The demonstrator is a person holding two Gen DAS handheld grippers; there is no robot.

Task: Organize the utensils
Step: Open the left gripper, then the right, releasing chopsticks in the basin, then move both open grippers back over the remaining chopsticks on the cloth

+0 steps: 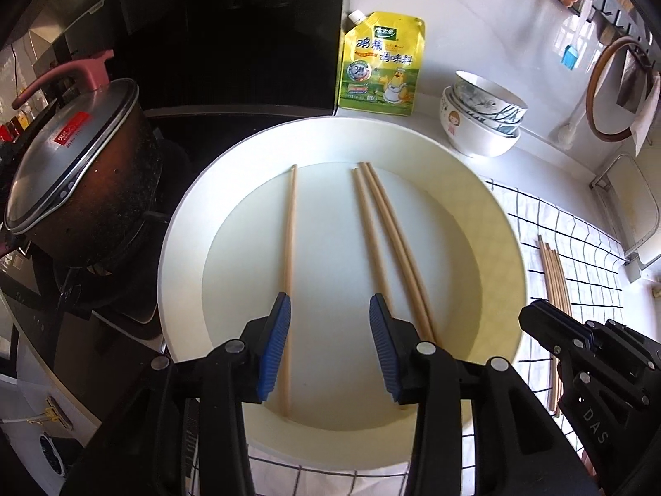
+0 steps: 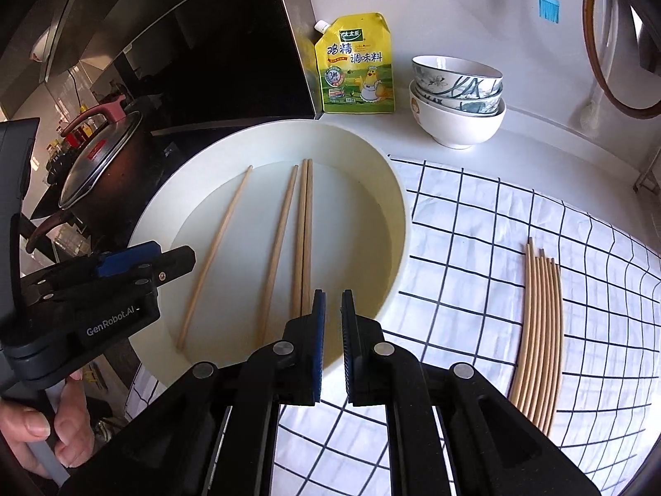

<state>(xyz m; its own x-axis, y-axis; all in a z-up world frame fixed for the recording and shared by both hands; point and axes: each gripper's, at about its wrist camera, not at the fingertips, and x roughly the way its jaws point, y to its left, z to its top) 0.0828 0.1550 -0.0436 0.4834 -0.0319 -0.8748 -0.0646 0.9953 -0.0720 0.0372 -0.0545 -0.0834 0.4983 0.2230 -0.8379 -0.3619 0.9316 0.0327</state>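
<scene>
A round white basin [image 1: 194, 223] [image 2: 396, 190] holds several wooden chopsticks: one lone stick [image 1: 289, 239] [image 2: 219, 248] at the left, and a group of three [image 1: 388, 239] [image 2: 303, 227] to its right. My left gripper [image 1: 328, 310] is open over the basin, its left pad beside the lone stick. It also shows in the right wrist view [image 2: 136, 264]. My right gripper [image 2: 332, 301] is nearly closed and empty over the basin's near right rim; it also shows in the left wrist view [image 1: 541, 314]. A row of several chopsticks [image 2: 541, 330] [image 1: 555, 285] lies on the checked cloth [image 2: 475, 248].
A yellow seasoning pouch [image 1: 380, 66] [image 2: 355, 66] and stacked bowls [image 1: 481, 120] [image 2: 458, 99] stand behind the basin. A lidded pot [image 1: 78, 173] [image 2: 103, 157] sits on the stove at the left. A blue brush [image 2: 548, 4] and a round board [image 1: 611, 87] hang on the wall.
</scene>
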